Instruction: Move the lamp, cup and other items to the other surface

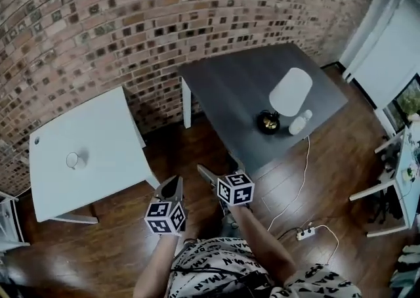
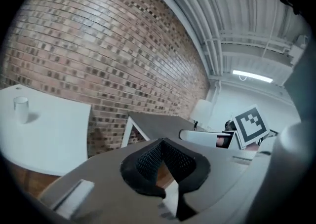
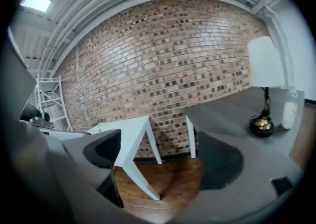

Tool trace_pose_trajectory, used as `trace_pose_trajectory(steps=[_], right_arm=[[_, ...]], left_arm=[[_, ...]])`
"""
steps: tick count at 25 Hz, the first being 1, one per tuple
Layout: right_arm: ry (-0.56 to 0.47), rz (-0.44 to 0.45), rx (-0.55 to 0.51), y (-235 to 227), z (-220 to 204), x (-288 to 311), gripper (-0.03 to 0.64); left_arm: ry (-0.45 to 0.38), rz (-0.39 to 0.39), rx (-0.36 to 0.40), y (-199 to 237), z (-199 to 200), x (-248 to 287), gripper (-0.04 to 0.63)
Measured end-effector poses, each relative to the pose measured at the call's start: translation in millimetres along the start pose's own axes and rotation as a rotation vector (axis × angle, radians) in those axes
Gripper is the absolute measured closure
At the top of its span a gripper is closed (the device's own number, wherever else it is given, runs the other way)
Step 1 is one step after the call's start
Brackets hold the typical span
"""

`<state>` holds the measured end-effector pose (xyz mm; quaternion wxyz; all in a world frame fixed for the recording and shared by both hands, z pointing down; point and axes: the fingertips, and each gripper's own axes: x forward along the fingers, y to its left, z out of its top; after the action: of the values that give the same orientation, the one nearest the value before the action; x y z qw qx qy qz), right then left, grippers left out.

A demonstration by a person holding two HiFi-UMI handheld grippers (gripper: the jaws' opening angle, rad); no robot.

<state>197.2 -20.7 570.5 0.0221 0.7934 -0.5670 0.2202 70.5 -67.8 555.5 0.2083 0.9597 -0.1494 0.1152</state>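
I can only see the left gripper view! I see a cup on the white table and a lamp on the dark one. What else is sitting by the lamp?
Observer: A white bottle stands on the dark table, right beside the base of the lamp.
Operator: Does the lamp have a wire? I can't see one.
Observer: A white cord drops from the table's edge near the lamp to a power strip on the floor.
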Motion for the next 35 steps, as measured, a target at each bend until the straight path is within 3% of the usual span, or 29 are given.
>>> trace_pose_trajectory(steps=[3, 7, 11, 19, 24, 26, 35], right_arm=[[-0.028, -0.105, 0.039, -63.7, 6.1, -21.4, 0.120], [-0.080, -0.251, 0.087, -151.9, 15.1, -47.7, 0.186], [-0.102, -0.325, 0.118, -219.5, 22.1, -56.4, 0.179], [-0.097, -0.372, 0.119, -311.4, 32.3, -36.7, 0.196], [-0.094, -0.378, 0.127, -358.9, 28.2, -12.0, 0.213], [-0.094, -0.391, 0.124, -376.3, 25.8, -3.7, 0.258], [-0.112, -0.395, 0.068, -435.2, 36.6, 33.3, 0.261]], left_arm=[[0.036, -0.086, 0.032, -40.2, -0.1, 41.5, 0.595], [0.073, -0.178, 0.088, -93.1, -3.0, 92.5, 0.595], [0.103, -0.255, 0.139, -138.3, -10.2, 141.2, 0.595], [0.150, -0.318, 0.197, -194.5, -19.4, 218.8, 0.595], [0.173, -0.312, 0.203, -204.8, -28.1, 258.8, 0.595], [0.182, -0.307, 0.199, -207.6, -32.5, 272.2, 0.595], [0.192, -0.300, 0.203, -219.4, -44.9, 317.6, 0.595]])
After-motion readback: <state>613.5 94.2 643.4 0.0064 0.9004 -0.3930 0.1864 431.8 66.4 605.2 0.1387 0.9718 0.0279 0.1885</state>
